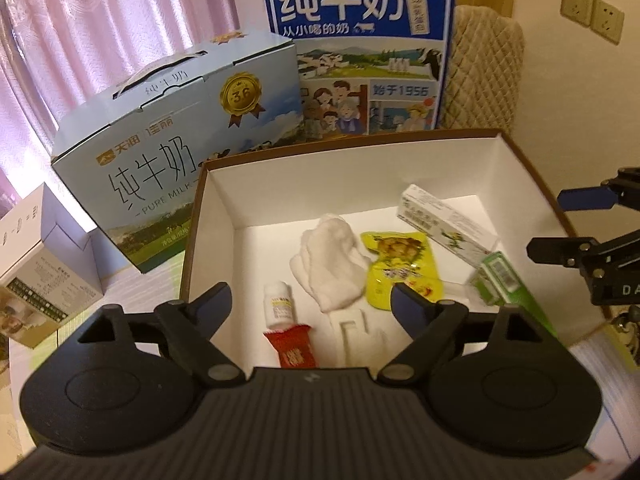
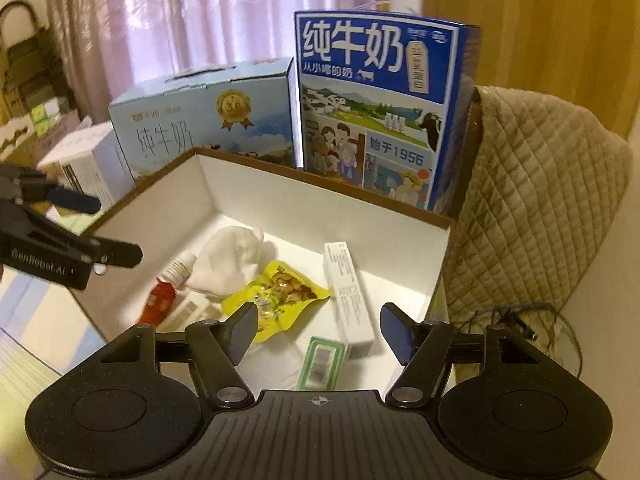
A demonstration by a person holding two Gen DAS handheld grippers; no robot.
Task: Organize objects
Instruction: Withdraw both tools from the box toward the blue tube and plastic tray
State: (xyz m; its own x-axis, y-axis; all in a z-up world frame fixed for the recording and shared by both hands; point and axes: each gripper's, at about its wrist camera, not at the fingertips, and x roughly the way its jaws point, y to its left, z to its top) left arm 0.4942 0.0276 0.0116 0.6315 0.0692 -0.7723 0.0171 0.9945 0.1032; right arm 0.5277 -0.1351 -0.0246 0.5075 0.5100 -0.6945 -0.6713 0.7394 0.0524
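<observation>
From the left wrist, the left gripper (image 1: 311,307) stands wide apart and empty above the white-lined box (image 1: 224,200), which holds a small bottle (image 1: 279,305) upright, a red packet (image 1: 291,347), a white cloth (image 1: 330,260), a yellow snack pouch (image 1: 400,268), a green packet (image 1: 502,284) and a long white carton (image 1: 444,220) lying on a diagonal. From the right wrist, the right gripper (image 2: 318,330) is likewise spread and holds nothing, while the carton (image 2: 350,292) runs lengthwise toward the camera inside the box (image 2: 320,200), beside the pouch (image 2: 276,296).
</observation>
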